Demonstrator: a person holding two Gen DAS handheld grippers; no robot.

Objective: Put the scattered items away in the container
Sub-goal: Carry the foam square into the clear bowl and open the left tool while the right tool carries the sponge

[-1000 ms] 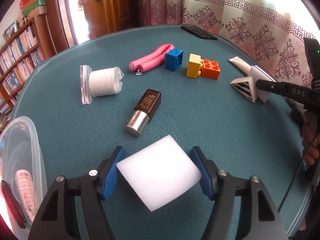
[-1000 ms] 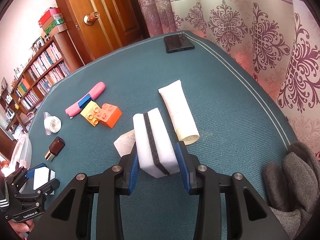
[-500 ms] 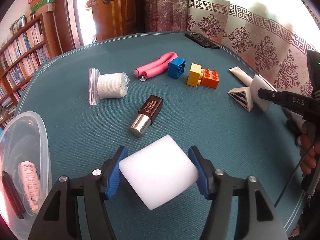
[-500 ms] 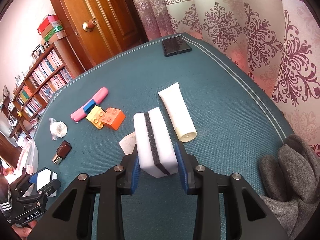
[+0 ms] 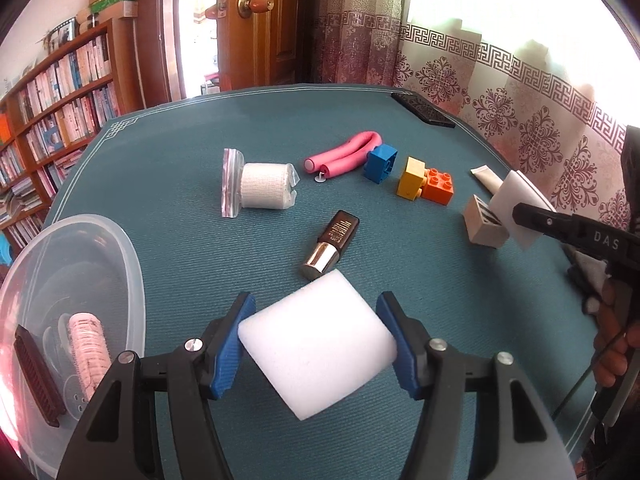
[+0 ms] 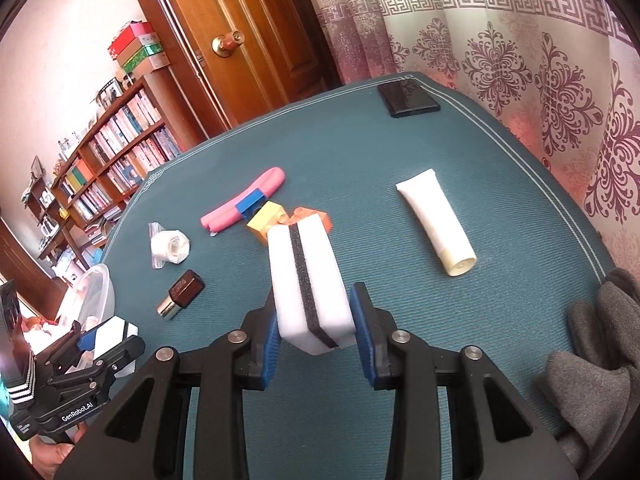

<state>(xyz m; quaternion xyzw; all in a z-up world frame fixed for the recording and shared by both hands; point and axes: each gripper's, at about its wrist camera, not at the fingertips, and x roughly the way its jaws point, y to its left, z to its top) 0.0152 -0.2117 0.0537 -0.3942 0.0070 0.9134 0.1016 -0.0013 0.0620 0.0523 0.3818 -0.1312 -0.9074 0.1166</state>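
My left gripper [image 5: 316, 332] is shut on a plain white sponge block [image 5: 316, 356], held above the green table beside the clear plastic bowl [image 5: 134, 268]. My right gripper [image 6: 314, 316] is shut on a white sponge with a black stripe [image 6: 306, 276], raised over the table. On the table lie a bagged bandage roll [image 5: 264, 186], a brown bottle [image 5: 334, 240], a pink foam curler [image 5: 344, 154], blue [image 5: 380, 162], yellow [image 5: 410, 180] and orange bricks [image 5: 438, 186], a striped box [image 5: 482, 222] and a white tube [image 6: 436, 216].
Inside the bowl are a pink roller [image 5: 88, 348] and a dark comb [image 5: 38, 380]. A black phone [image 6: 408, 98] lies at the table's far edge. A grey cloth [image 6: 592, 340] sits at the near right. Curtains, a door and bookshelves surround the table.
Both grippers have risen with their sponges. The left one has drifted toward the bowl, which shows more fully. The right sponge has come up off the table and now overlaps the bricks.
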